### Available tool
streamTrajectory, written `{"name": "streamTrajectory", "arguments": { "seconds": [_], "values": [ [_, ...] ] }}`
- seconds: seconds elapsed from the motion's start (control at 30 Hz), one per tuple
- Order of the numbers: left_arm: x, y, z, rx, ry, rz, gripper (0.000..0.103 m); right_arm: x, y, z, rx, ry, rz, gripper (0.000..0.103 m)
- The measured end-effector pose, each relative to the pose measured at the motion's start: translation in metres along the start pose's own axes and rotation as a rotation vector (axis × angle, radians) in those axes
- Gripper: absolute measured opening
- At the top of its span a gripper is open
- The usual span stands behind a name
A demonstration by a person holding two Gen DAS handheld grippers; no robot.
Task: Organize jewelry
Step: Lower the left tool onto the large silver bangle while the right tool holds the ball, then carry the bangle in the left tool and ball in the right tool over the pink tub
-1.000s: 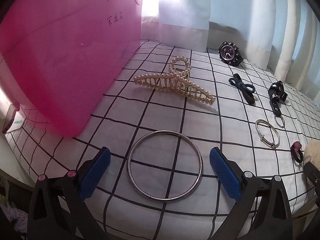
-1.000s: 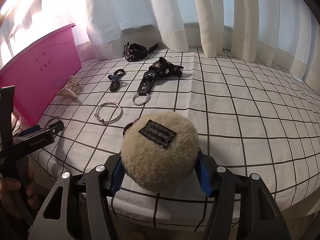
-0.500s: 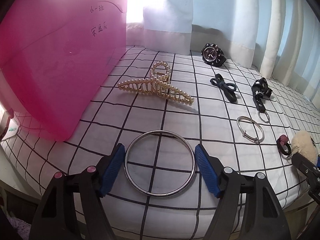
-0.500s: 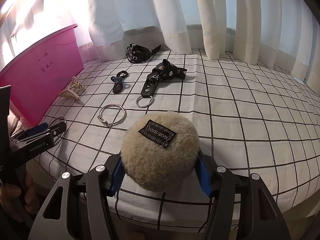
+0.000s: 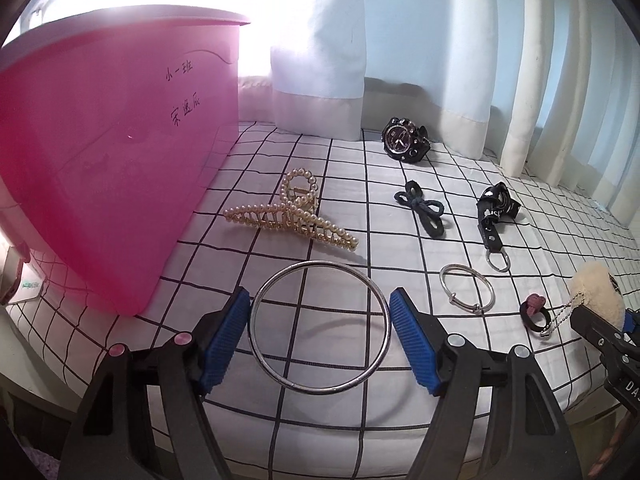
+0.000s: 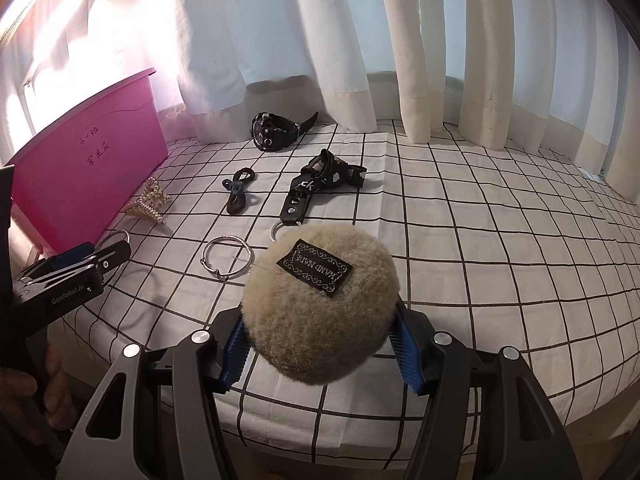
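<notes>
- One pink bin far left; one pearl hair claw just beside it.
- Left gripper jaws partly closed, pads pressing one large silver bangle, lifted above its shadow.
- One watch, one dark hair tie, one black strap, one small bangle, one ring.
- Right gripper jaws clamp one fluffy pom-pom.
- Grid-checked bed sheet; white curtains behind.

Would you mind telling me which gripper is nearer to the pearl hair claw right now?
Left. The left gripper, clamped on the large silver bangle, sits just in front of the pearl hair claw. The right gripper, holding the fluffy pompom, is farther away, past the small bracelet.
</notes>
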State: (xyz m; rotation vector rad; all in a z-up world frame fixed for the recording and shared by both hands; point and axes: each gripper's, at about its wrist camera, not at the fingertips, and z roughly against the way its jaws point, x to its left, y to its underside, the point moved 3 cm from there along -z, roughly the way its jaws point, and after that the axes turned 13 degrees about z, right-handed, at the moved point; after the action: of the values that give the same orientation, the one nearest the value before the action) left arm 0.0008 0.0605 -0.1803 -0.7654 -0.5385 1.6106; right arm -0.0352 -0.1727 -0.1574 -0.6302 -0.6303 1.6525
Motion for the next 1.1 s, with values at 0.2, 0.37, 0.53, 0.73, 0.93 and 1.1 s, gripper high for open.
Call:
{"name": "streamTrajectory", "arguments": {
  "seconds": [0.2, 0.37, 0.53, 0.73, 0.93, 1.1],
  "values": [
    [-0.013, -0.017, 0.018, -0.024, 0.013, 0.001, 0.07, -0.012, -0.019, 0.017, -0.031, 0.001, -0.018, 0.059],
    [-0.029, -0.033, 0.039, -0.049, 0.026, 0.0, 0.07, -0.025, -0.039, 0.035, -0.062, -0.002, -0.029, 0.059],
    [-0.043, -0.057, 0.067, -0.08, 0.038, 0.023, 0.07, -0.036, -0.067, 0.057, -0.101, -0.011, -0.016, 0.059],
    [-0.051, -0.093, 0.108, -0.141, 0.021, 0.058, 0.07, -0.038, -0.111, 0.085, -0.176, -0.067, 0.024, 0.059],
    [-0.042, -0.13, 0.148, -0.23, -0.009, 0.093, 0.07, -0.019, -0.16, 0.104, -0.248, -0.143, 0.09, 0.059],
    [-0.018, -0.16, 0.169, -0.288, -0.052, 0.108, 0.07, 0.014, -0.201, 0.104, -0.285, -0.221, 0.129, 0.059]
  ]
}}
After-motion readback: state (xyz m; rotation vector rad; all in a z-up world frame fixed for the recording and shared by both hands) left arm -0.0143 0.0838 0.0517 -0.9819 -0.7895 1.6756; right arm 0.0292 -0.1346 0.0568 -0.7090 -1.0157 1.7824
